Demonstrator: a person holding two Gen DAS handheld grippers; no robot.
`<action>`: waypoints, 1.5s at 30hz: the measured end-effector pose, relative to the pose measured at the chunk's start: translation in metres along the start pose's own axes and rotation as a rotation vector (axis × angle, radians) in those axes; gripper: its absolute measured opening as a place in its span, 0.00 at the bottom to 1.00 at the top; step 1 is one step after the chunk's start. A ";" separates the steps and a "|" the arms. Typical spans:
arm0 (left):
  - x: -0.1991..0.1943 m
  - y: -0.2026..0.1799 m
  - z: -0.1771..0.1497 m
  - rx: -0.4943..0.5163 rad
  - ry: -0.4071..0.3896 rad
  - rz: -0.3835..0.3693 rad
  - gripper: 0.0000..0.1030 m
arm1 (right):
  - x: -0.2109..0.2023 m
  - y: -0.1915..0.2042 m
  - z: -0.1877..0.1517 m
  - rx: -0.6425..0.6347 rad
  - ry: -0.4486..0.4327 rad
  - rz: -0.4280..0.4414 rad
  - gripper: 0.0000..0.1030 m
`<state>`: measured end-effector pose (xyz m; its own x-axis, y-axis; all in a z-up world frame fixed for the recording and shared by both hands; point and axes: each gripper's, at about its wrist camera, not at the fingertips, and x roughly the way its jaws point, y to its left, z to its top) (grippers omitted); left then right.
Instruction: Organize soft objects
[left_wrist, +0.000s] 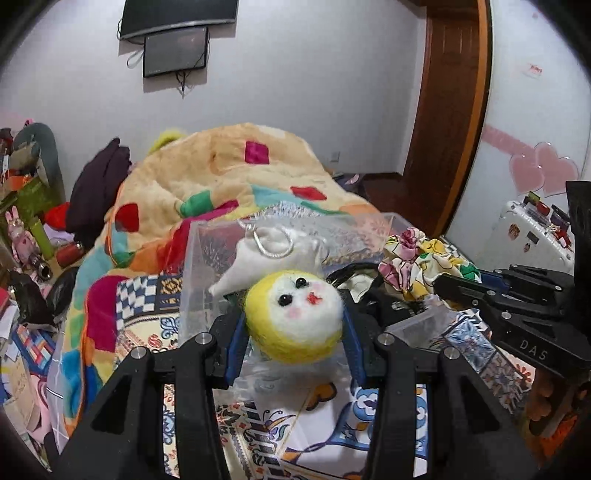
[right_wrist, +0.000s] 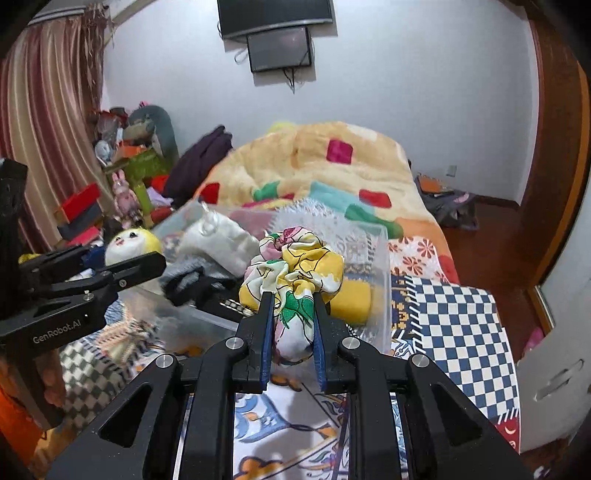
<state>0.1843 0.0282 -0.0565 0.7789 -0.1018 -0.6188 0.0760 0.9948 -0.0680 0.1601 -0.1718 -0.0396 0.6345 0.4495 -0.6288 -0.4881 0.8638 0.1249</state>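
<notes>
My left gripper (left_wrist: 293, 325) is shut on a yellow and white felt doll head (left_wrist: 293, 320) and holds it above the near wall of a clear plastic bin (left_wrist: 192, 280). My right gripper (right_wrist: 292, 317) is shut on a floral cloth scrunchie (right_wrist: 295, 266) and holds it over the same bin (right_wrist: 384, 258). A white drawstring pouch (left_wrist: 258, 254) and dark cloth (right_wrist: 184, 286) lie in the bin. The doll head also shows in the right wrist view (right_wrist: 129, 242), and the scrunchie in the left wrist view (left_wrist: 417, 258).
The bin stands on a bed with a patterned sheet (right_wrist: 454, 325). A crumpled patchwork blanket (left_wrist: 229, 173) lies behind it. A cluttered pile of boxes and toys (right_wrist: 122, 177) is at the left. A wooden door frame (left_wrist: 454, 92) and bare floor are at the right.
</notes>
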 end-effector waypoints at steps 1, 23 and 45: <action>0.005 0.001 -0.001 -0.004 0.008 0.001 0.44 | 0.003 0.000 -0.001 0.002 0.009 -0.002 0.16; -0.063 0.004 0.003 -0.047 -0.137 -0.006 0.70 | -0.046 0.011 0.009 -0.049 -0.084 -0.066 0.53; -0.183 -0.036 0.001 0.024 -0.392 0.013 1.00 | -0.160 0.038 0.013 -0.038 -0.380 -0.034 0.92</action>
<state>0.0400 0.0115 0.0599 0.9584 -0.0841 -0.2729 0.0757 0.9963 -0.0413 0.0478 -0.2077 0.0753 0.8240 0.4793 -0.3023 -0.4804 0.8737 0.0758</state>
